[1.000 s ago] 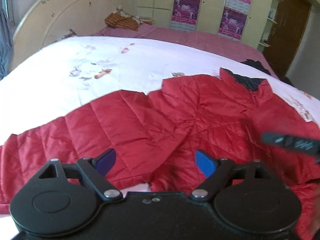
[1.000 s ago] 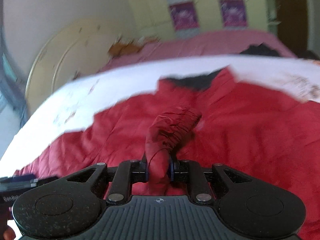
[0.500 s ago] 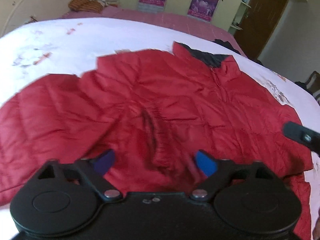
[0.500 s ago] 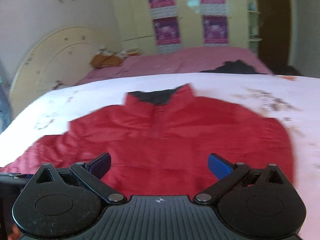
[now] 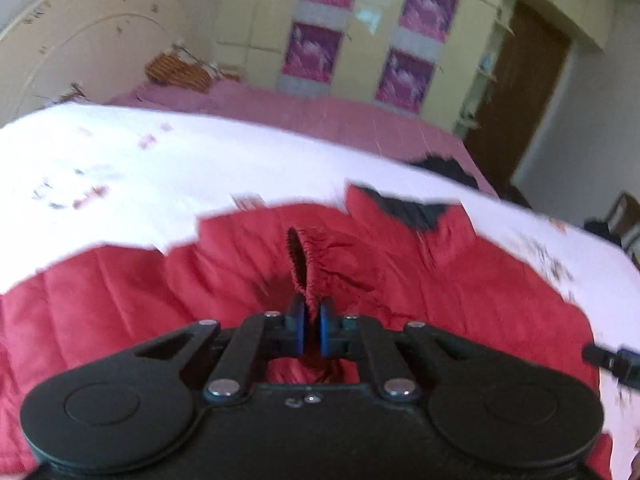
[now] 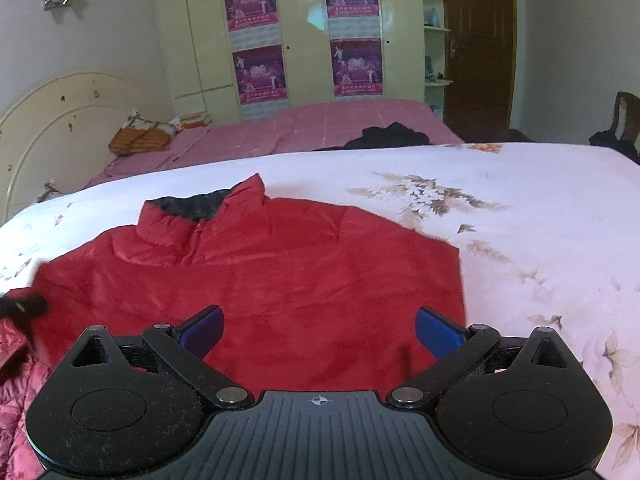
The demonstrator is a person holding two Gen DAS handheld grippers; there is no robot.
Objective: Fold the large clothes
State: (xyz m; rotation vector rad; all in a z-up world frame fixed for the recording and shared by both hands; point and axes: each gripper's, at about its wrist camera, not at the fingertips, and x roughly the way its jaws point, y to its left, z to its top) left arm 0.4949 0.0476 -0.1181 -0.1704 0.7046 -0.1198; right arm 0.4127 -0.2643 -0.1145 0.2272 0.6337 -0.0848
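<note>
— Where's the jacket from where you stand?

— The red puffer jacket (image 6: 280,280) lies spread on the white flowered bedspread (image 6: 520,208), collar (image 6: 200,208) away from both tools, dark lining showing inside it. The left gripper (image 5: 311,330) has its blue pads (image 5: 326,332) pressed together on a bunched ridge of the red fabric; that is the sleeve cuff (image 5: 298,256), which stands up just beyond the tips with its dark opening facing sideways. The rest of the jacket fans out to either side of those jaws and past them.

— And the other one?

— The right gripper (image 6: 318,332) is spread wide, blue pads (image 6: 202,330) far apart, nothing between them. The jacket's body sits straight ahead of the gap and runs under it; its right edge falls just inside the right-hand pad. To the left of that tool a rumpled quilted part of the jacket lies beside the left finger.

— Any writing you can make out?

— Four purple posters (image 6: 256,72) on the cream wardrobe (image 6: 304,40) far beyond the jaws, with a red line of characters on each, too small for me to read. No label on the jacket that I can see. There's a small crosshair mark (image 6: 319,401) on the right tool's body, no words.

— What else lies past the jaws?

— A pink bed (image 6: 320,124) behind, a dark garment (image 6: 392,136) lying on it, and a brown door (image 6: 478,48) off to the right.
</note>
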